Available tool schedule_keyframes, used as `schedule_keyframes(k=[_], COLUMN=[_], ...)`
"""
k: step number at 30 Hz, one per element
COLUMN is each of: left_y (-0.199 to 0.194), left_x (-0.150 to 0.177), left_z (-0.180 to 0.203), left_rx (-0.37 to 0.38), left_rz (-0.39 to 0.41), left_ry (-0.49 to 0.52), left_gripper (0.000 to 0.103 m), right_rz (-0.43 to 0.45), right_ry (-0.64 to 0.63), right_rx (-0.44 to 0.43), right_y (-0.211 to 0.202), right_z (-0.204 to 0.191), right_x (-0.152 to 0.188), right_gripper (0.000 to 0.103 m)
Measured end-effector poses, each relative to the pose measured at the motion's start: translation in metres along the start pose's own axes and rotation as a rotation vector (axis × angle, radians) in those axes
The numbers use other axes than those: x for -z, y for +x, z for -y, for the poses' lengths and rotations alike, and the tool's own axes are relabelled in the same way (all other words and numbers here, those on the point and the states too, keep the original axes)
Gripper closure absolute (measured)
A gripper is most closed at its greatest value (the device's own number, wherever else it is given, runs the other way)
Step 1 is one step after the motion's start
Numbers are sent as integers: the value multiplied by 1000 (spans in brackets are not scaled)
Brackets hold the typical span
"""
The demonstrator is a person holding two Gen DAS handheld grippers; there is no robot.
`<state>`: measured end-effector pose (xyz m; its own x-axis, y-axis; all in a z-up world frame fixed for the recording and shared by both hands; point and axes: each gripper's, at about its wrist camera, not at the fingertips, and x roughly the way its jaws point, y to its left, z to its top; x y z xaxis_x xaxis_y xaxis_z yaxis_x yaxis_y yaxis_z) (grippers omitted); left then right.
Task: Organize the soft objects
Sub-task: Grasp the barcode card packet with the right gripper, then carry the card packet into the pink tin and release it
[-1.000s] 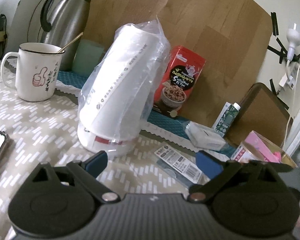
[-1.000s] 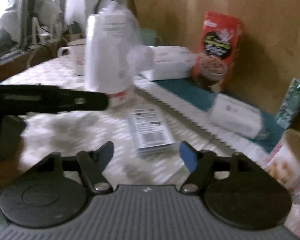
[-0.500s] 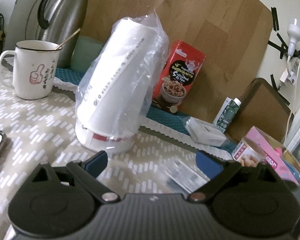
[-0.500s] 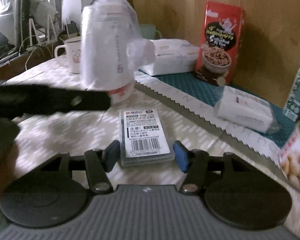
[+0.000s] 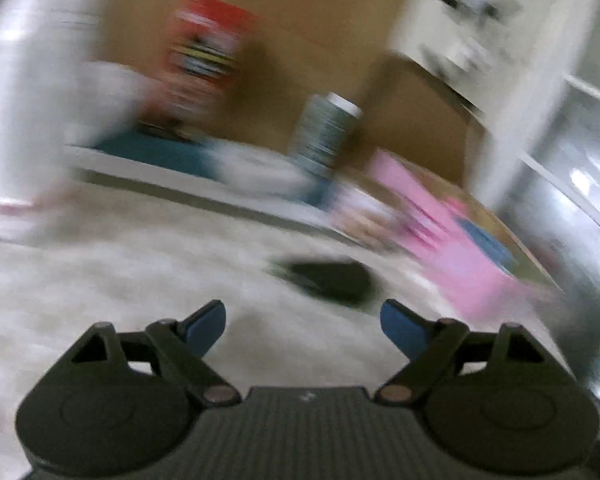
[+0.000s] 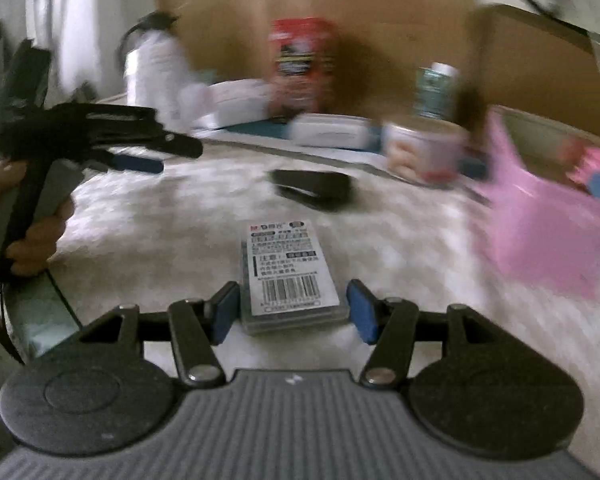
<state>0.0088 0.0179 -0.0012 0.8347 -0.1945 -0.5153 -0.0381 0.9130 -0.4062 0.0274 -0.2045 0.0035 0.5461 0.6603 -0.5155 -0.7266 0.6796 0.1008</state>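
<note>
A lived-in home, shown by a table under a pale patterned cloth (image 6: 400, 248) crowded with everyday household things. A red cereal box (image 6: 302, 66), a metal thermos jug (image 6: 152, 68), a tub of snacks (image 6: 424, 148) and a green carton (image 6: 436, 88) stand along a wooden board (image 6: 380, 12) at the back, all blurred. A pink package (image 6: 548, 232) lies at the right, and curtains (image 6: 60, 12) hang at the far left

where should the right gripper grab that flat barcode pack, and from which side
Grip the flat barcode pack across its two long side edges at the near end, coming in low from the near short end. It lies flat and lengthwise on the tablecloth, and the open right gripper already has a finger on either side.
</note>
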Motion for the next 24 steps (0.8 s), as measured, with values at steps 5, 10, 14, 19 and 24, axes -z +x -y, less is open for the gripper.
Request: schedule_keyframes(k=[5, 10, 14, 19, 24], left_y=[38, 66, 76, 73, 87], left_x=[6, 10, 6, -16, -59], left_z=[61, 88, 96, 129, 170], left_rx=[173, 198, 216, 244, 273], left_rz=[-188, -278, -312, -254, -164], left_ry=[36, 14, 16, 108, 198], left_gripper=[15, 45, 71, 69, 67], right_rz=[54, 113, 145, 236, 353], right_ry=[198, 343, 340, 302, 241], right_rx=[-36, -111, -112, -59, 15], right_y=[-23, -33, -37, -50, -60], right_z=[36, 55, 53, 58, 77], right_x=[13, 27, 32, 27, -1], right_gripper=[42, 42, 44, 44, 44])
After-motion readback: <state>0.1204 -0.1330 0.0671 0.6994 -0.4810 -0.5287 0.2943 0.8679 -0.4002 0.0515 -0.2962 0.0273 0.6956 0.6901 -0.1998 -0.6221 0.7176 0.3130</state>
